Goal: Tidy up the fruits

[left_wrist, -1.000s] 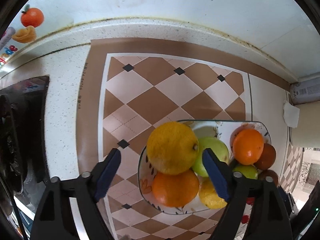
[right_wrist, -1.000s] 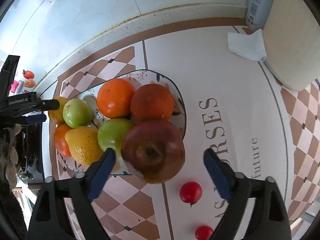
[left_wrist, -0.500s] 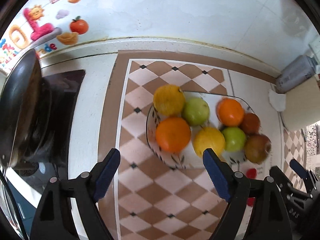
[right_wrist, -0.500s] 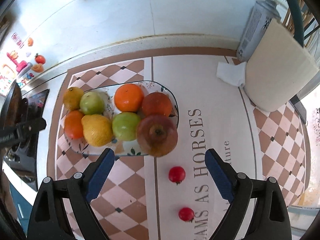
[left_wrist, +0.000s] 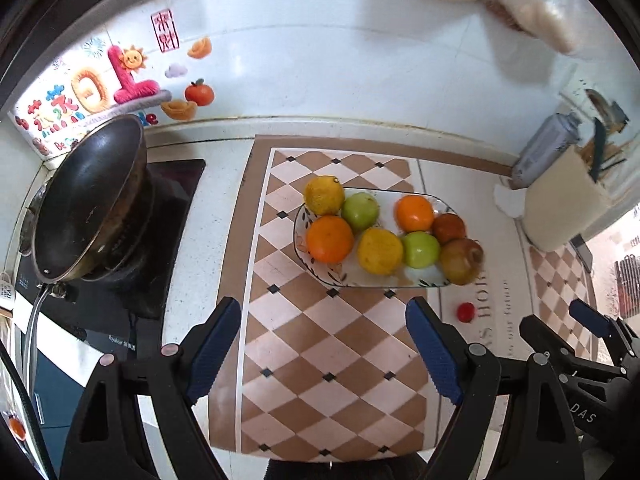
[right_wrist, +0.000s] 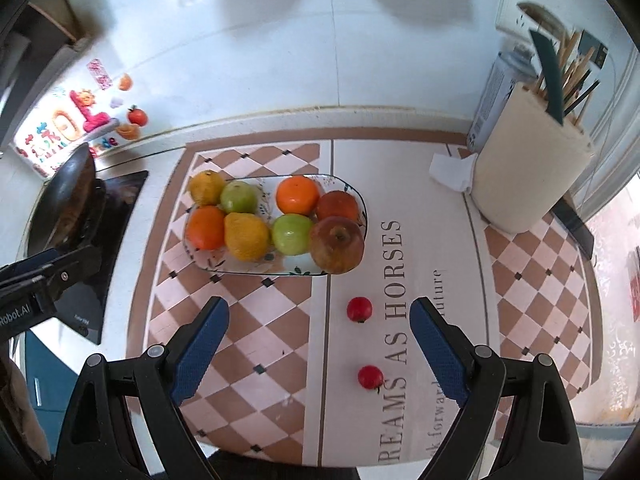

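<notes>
A patterned oblong plate (left_wrist: 320,270) (right_wrist: 244,269) on the checkered mat holds several fruits: oranges (left_wrist: 330,239) (right_wrist: 297,195), green apples (left_wrist: 420,249) (right_wrist: 292,234), yellow lemons (left_wrist: 379,251) (right_wrist: 245,236) and a brown-red apple (left_wrist: 461,261) (right_wrist: 337,244) at its right end. Two small red fruits (right_wrist: 359,309) (right_wrist: 370,377) lie on the mat before the plate; one shows in the left wrist view (left_wrist: 465,312). My left gripper (left_wrist: 324,348) is open and empty, well back from the plate. My right gripper (right_wrist: 320,344) is open and empty, with the red fruits between its fingers' lines.
A black wok (left_wrist: 88,200) sits on a cooktop (left_wrist: 120,312) at the left. A cream utensil holder (right_wrist: 528,176), a grey can (left_wrist: 544,150) and a crumpled tissue (right_wrist: 450,170) stand at the right. The tiled wall with stickers (left_wrist: 116,80) is behind.
Both grippers have pulled back and up from the plate, so the fruits look smaller and farther. The jaws stay open and empty. The fruits have not moved.
</notes>
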Action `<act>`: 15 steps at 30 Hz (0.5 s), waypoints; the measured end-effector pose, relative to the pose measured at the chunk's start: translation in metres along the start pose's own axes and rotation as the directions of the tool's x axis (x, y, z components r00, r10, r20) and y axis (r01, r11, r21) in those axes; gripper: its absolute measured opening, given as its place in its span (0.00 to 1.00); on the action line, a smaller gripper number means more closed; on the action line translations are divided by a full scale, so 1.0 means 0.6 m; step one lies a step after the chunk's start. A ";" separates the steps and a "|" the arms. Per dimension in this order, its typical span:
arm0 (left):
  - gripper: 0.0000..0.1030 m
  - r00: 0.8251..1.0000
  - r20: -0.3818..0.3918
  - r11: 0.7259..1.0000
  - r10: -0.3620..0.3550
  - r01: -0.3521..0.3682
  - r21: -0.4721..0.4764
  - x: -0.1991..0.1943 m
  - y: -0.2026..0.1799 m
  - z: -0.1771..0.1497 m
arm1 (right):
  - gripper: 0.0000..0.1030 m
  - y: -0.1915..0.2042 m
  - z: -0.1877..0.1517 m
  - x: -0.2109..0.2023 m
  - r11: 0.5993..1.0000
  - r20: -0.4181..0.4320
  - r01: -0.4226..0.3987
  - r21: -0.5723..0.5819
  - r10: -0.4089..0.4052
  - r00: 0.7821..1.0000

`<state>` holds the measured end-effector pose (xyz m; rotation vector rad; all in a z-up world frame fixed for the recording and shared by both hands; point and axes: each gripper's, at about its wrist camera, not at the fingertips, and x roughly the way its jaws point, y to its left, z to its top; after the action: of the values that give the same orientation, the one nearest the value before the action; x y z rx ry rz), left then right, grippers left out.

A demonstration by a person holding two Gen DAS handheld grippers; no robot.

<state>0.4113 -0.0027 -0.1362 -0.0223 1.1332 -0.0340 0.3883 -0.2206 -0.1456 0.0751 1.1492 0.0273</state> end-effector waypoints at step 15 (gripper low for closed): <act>0.82 0.993 0.117 0.999 -0.011 0.006 0.041 -0.137 -0.034 -0.049 | 0.91 0.001 -0.028 -0.182 0.999 0.127 -0.038 -0.018 0.040 0.991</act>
<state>0.3497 -0.0199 -0.0735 0.0068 1.0145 -0.0626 0.3282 -0.2260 -0.0528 0.0843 1.0202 0.0650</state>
